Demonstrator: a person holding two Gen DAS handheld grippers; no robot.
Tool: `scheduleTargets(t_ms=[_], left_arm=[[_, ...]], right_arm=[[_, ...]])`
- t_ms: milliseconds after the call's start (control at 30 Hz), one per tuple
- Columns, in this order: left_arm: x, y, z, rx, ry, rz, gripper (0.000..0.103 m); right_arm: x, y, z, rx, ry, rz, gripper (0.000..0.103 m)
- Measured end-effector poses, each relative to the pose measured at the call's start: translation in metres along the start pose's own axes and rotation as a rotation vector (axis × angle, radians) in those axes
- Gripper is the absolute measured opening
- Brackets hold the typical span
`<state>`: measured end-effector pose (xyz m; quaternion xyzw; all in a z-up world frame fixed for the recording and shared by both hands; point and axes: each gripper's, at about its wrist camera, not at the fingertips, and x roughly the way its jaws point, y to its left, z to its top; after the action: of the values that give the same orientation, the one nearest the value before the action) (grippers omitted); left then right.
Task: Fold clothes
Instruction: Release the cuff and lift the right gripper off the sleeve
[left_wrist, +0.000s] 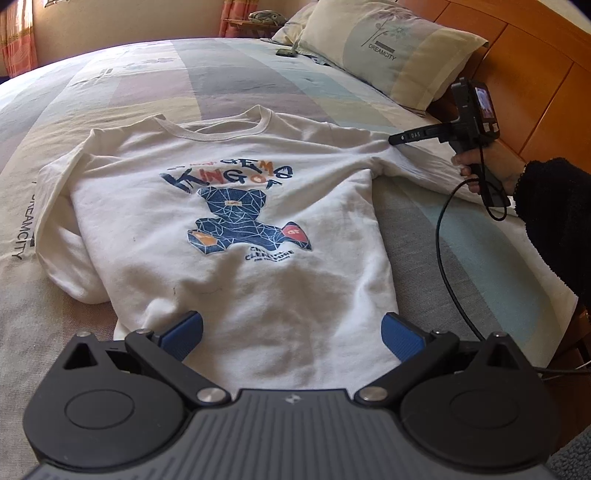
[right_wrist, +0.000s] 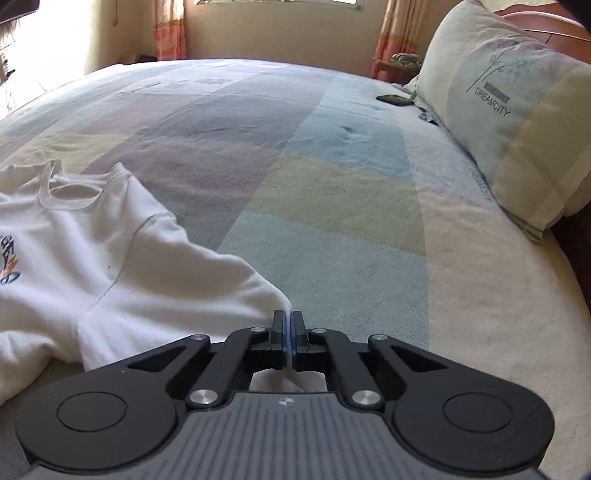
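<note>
White sweatshirt (left_wrist: 236, 236) with blue bear print (left_wrist: 240, 218); pastel patchwork bedspread (right_wrist: 314, 166); blue-padded black tongs (left_wrist: 291, 334).

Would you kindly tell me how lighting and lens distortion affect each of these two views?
Left wrist view: the fisheye bows the striped pastel bedspread into a dome, while the white printed sweatshirt is evenly lit and sharp. Right wrist view: window glare washes out the top left corner, the cream DREAMCITY pillow looks soft, and the bed's far edge curves.

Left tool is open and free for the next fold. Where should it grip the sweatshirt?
Probably the bottom hem, approached from the foot end: it lies flat between the left tool's open fingers. The right tool already pinches the sleeve.
</note>
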<state>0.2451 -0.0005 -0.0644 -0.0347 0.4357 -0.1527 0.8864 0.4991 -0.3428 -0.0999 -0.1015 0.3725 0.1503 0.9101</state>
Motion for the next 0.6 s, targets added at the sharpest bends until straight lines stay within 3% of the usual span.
scheduleTargets(t_ms=[67, 133, 200, 267, 400, 500, 600], left_arm=[[-0.003, 0.002, -0.001, -0.002, -0.004, 0.0, 0.102], [-0.006, 0.003, -0.001, -0.003, -0.01, -0.001, 0.102], [-0.009, 0.004, -0.002, -0.004, -0.015, -0.002, 0.102], [-0.011, 0.004, -0.003, -0.005, -0.02, -0.004, 0.102], [-0.014, 0.003, -0.005, -0.004, -0.019, -0.002, 0.102], [-0.015, -0.001, -0.006, 0.003, -0.017, -0.004, 0.102], [-0.017, -0.008, -0.006, 0.015, -0.018, -0.005, 0.102]], right_arm=[[0.001, -0.004, 0.007, 0.078, -0.04, -0.022, 0.007], [-0.001, -0.009, 0.009, 0.146, -0.048, -0.029, 0.015], [-0.018, -0.016, 0.005, 0.206, -0.074, -0.022, 0.018], [-0.042, -0.026, -0.007, 0.263, -0.101, -0.039, 0.029], [-0.103, -0.057, -0.054, 0.412, -0.141, -0.081, 0.038], [-0.144, -0.085, -0.108, 0.609, -0.142, -0.125, 0.043], [-0.17, -0.113, -0.164, 0.803, -0.13, -0.19, 0.056]])
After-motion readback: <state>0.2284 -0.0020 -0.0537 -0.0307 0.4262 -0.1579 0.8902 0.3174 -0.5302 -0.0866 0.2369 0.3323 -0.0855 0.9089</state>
